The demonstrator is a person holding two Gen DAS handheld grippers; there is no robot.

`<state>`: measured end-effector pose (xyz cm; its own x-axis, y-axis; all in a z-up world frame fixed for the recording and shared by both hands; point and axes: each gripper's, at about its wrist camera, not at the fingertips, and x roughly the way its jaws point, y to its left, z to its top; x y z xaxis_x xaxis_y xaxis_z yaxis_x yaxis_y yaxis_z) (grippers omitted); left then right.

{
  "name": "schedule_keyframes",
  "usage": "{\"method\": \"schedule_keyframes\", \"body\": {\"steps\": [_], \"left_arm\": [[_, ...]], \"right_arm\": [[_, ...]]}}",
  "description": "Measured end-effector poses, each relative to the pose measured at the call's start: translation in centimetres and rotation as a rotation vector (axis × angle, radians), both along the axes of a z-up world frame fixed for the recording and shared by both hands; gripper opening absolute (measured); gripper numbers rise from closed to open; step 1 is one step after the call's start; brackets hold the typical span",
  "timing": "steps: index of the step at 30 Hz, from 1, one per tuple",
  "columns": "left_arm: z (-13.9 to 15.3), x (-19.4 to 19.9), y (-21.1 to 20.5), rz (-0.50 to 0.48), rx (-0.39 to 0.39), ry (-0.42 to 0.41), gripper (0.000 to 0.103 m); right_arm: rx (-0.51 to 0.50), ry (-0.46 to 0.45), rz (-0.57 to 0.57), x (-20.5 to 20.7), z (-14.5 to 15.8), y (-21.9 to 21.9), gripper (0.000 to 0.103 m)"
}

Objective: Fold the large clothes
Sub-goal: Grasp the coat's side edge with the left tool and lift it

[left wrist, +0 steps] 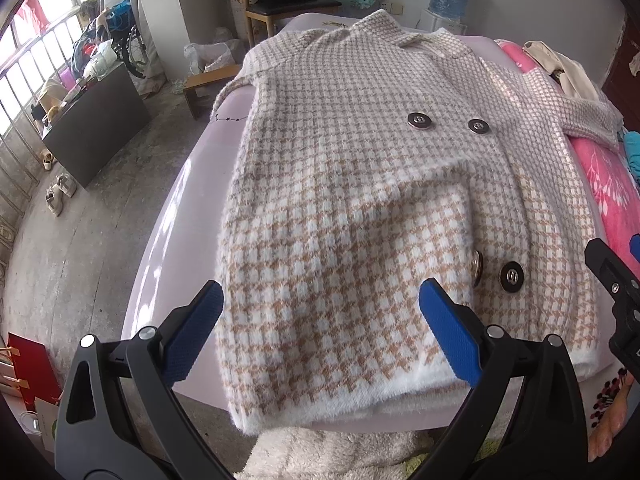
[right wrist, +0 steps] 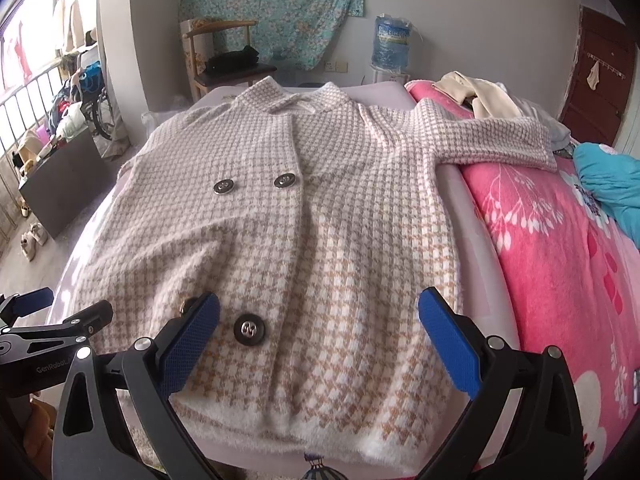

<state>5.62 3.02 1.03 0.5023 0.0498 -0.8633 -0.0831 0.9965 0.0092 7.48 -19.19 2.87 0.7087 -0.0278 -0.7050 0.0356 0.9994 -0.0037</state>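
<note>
A large houndstooth knit coat (left wrist: 360,184) in tan and white lies flat, front up, filling the middle of both views on a pale lilac bed surface (left wrist: 184,216). Its fuzzy white hem (right wrist: 328,436) hangs at the near edge of the bed, at the bottom of the frame. In the left wrist view the bed's curved left edge drops to open concrete floor (left wrist: 80,240). In the right wrist view one sleeve (right wrist: 496,140) stretches to the upper right onto a pink floral blanket (right wrist: 560,264) that borders the coat's right side.

The left gripper (left wrist: 320,332) hovers over the hem's left portion, blue fingers spread wide, holding nothing. The right gripper (right wrist: 319,336) sits over the hem's right portion, likewise spread wide and empty; whether the fingers touch the fabric cannot be told. Its left finger lies just beside a dark metal button (right wrist: 249,329); two more buttons (right wrist: 285,180) sit mid-chest.

Around: a wooden chair (right wrist: 224,64) and a water bottle (right wrist: 391,44) behind the collar, cream clothing (right wrist: 476,96) at upper right, a dark cabinet (left wrist: 96,120) and shoes (left wrist: 60,192) at left.
</note>
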Motion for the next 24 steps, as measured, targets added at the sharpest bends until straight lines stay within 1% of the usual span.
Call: {"method": "schedule_keyframes", "body": {"steps": [3, 7, 9, 12, 13, 15, 17, 18, 20, 21, 24], "left_arm": [[0.3, 1.7, 0.9, -0.001, -0.004, -0.017, 0.095], [1.0, 3.8, 2.8, -0.023, -0.060, -0.081, 0.095], [1.4, 4.8, 4.1, -0.056, -0.130, -0.121, 0.095], [1.8, 6.2, 6.4, -0.092, -0.273, -0.178, 0.095], [1.9, 6.8, 7.1, -0.088, -0.309, -0.183, 0.095], [1.8, 8.2, 8.6, -0.071, -0.359, -0.173, 0.095], [1.5, 9.5, 10.4, -0.036, -0.397, -0.168, 0.095], [1.4, 10.1, 11.6, 0.001, -0.413, -0.180, 0.095], [0.7, 11.0, 14.1, 0.089, -0.437, -0.204, 0.095], [0.3, 11.7, 15.4, 0.136, -0.450, -0.199, 0.095], [-1.9, 14.1, 19.8, 0.274, -0.522, -0.169, 0.095]], "right_arm": [[-0.004, -0.021, 0.016, 1.5, 0.8, 0.3, 0.097], [-0.010, -0.038, 0.057, 4.1, 1.9, 1.3, 0.097], [-0.006, -0.046, 0.077, 5.6, 2.4, 1.9, 0.097], [0.020, -0.054, 0.114, 8.0, 2.9, 2.9, 0.097], [0.031, -0.053, 0.132, 8.9, 3.0, 3.4, 0.097], [0.043, -0.041, 0.172, 10.8, 2.9, 4.4, 0.097], [0.054, -0.024, 0.210, 12.7, 2.7, 5.6, 0.097], [0.067, -0.014, 0.230, 13.5, 2.5, 6.2, 0.097], [0.085, 0.014, 0.271, 15.2, 1.7, 7.5, 0.097], [0.085, 0.031, 0.289, 16.0, 1.2, 8.2, 0.097], [0.077, 0.077, 0.334, 17.8, -0.3, 10.0, 0.097]]}}
